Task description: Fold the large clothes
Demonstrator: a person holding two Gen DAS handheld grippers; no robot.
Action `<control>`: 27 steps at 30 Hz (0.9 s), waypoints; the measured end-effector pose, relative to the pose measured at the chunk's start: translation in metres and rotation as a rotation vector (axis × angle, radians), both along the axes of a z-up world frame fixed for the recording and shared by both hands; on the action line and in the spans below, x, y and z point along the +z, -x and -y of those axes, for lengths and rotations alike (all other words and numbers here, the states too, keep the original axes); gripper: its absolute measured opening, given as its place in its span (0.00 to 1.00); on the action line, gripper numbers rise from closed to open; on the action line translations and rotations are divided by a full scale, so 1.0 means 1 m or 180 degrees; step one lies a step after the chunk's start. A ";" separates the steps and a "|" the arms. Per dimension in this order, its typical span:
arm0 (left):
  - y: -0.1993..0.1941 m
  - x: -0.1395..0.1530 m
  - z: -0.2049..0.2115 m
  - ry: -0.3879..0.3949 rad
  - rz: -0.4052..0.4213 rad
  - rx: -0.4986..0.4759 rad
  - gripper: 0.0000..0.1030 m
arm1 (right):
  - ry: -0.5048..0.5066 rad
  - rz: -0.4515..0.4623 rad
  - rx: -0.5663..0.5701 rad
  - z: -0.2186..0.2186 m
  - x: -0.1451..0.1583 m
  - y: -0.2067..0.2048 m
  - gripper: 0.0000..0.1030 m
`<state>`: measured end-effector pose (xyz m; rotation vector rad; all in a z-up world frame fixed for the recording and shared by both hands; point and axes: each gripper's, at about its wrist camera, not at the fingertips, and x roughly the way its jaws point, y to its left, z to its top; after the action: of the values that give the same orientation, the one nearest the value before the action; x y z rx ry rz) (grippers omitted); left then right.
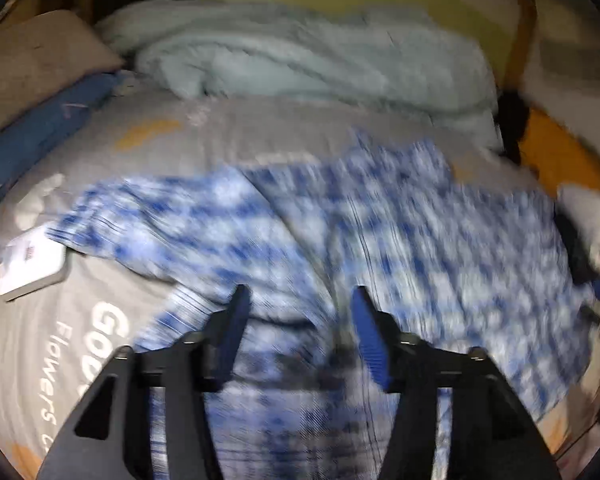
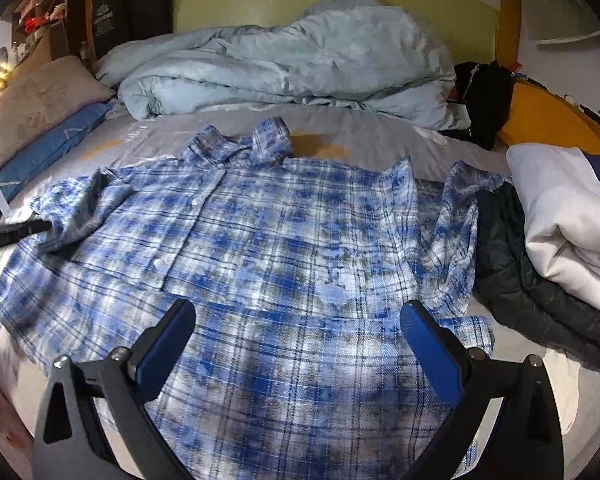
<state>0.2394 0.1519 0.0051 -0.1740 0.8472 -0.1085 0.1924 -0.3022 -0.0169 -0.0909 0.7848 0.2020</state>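
Observation:
A blue and white plaid shirt (image 2: pixel 268 248) lies spread flat on the grey bedsheet (image 2: pixel 364 136), collar toward the far side, one sleeve bunched at the left and one at the right. My right gripper (image 2: pixel 298 312) is open and empty, hovering over the shirt's lower part. My left gripper (image 1: pixel 300 300) is open over the shirt (image 1: pixel 380 232); that view is blurred by motion. A tip of the left gripper (image 2: pixel 16 230) shows at the shirt's left sleeve in the right wrist view.
A rumpled pale blue duvet (image 2: pixel 292 64) lies at the far side of the bed. A dark puffer jacket (image 2: pixel 540 292) and a white folded garment (image 2: pixel 572 216) sit at the right. A beige pillow (image 2: pixel 36 100) and blue pillow (image 2: pixel 48 144) lie at left. A white tag-like card (image 1: pixel 32 260) rests on the sheet.

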 end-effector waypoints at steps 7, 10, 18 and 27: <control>-0.013 -0.003 -0.085 0.0044 0.0103 0.1112 0.83 | 0.0061 -0.0099 0.0075 -0.009 -0.012 -0.001 0.99; -0.032 -0.029 -0.116 0.0357 -0.0215 0.1224 0.83 | 0.0018 -0.0152 0.0070 -0.008 -0.015 -0.005 0.99; -0.054 -0.068 -0.140 0.0684 -0.0454 0.1326 0.71 | -0.0026 -0.0214 0.0063 -0.006 -0.018 -0.008 0.99; -0.063 -0.058 -0.133 0.0468 -0.0222 0.1380 0.03 | 0.0020 -0.0134 0.0114 -0.013 -0.014 -0.001 0.99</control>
<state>0.3026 0.2849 -0.0525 -0.4973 0.8539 0.2435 0.1937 -0.2895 -0.0311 -0.1069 0.8261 0.2362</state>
